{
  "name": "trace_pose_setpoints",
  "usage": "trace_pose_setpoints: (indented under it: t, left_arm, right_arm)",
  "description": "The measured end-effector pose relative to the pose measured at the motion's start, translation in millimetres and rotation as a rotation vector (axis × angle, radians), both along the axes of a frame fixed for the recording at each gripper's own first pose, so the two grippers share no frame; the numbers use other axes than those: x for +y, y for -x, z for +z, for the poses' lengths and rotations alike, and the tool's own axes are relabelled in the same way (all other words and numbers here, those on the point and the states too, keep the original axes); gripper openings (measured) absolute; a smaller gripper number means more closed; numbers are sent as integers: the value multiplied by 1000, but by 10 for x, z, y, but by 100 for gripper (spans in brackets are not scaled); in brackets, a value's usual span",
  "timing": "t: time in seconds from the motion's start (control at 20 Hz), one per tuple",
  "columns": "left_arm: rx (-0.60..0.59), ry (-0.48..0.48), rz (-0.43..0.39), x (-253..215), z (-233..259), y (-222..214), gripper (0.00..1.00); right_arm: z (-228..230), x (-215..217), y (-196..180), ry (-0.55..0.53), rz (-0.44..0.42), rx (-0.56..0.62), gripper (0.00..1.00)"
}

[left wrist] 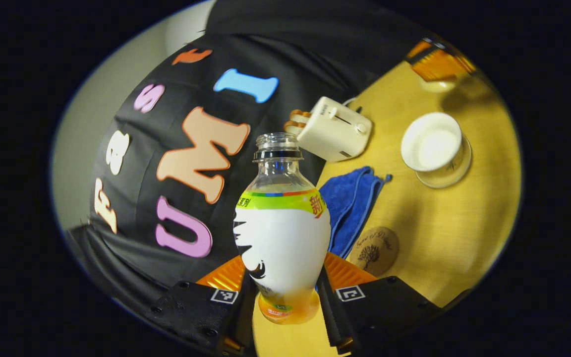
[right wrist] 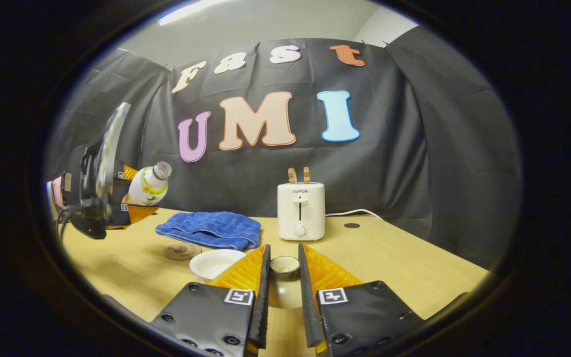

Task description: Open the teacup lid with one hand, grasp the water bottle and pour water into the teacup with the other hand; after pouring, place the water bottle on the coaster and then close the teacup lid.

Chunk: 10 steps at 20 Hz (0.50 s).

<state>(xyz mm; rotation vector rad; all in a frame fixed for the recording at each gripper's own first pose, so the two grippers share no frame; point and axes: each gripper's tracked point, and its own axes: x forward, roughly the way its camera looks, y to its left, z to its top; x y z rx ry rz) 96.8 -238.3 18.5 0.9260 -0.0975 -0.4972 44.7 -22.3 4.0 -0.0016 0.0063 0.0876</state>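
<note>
My left gripper (left wrist: pixel 285 270) is shut on a clear water bottle (left wrist: pixel 283 233) with a white label and no cap, held up off the table. In the right gripper view that bottle (right wrist: pixel 149 186) leans to the right, in the left gripper (right wrist: pixel 129 201), at the far left above the table. The white teacup (left wrist: pixel 434 148) stands open on the table, and shows as the teacup (right wrist: pixel 214 263) just left of my right gripper (right wrist: pixel 284 255). That gripper is shut on the teacup lid (right wrist: pixel 284 280), knob upward. A round wooden coaster (left wrist: pixel 373 250) lies bare; this coaster (right wrist: pixel 181 251) sits behind the cup.
A folded blue towel (right wrist: pixel 211 229) lies behind the coaster, also the towel (left wrist: pixel 352 208). A white toaster (right wrist: pixel 300 210) with two slices stands at the back; its cable trails right. The toaster (left wrist: pixel 332 129) is beyond the bottle. The wooden table (right wrist: pixel 404 258) runs out to the right.
</note>
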Motion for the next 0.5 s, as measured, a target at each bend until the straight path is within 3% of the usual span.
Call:
trace_pose_setpoints:
  t: [0.5]
  left_arm:
    - [305, 688, -44, -348, 25, -223, 55]
  right_arm:
    - [-3, 5, -5, 0, 0, -2, 32]
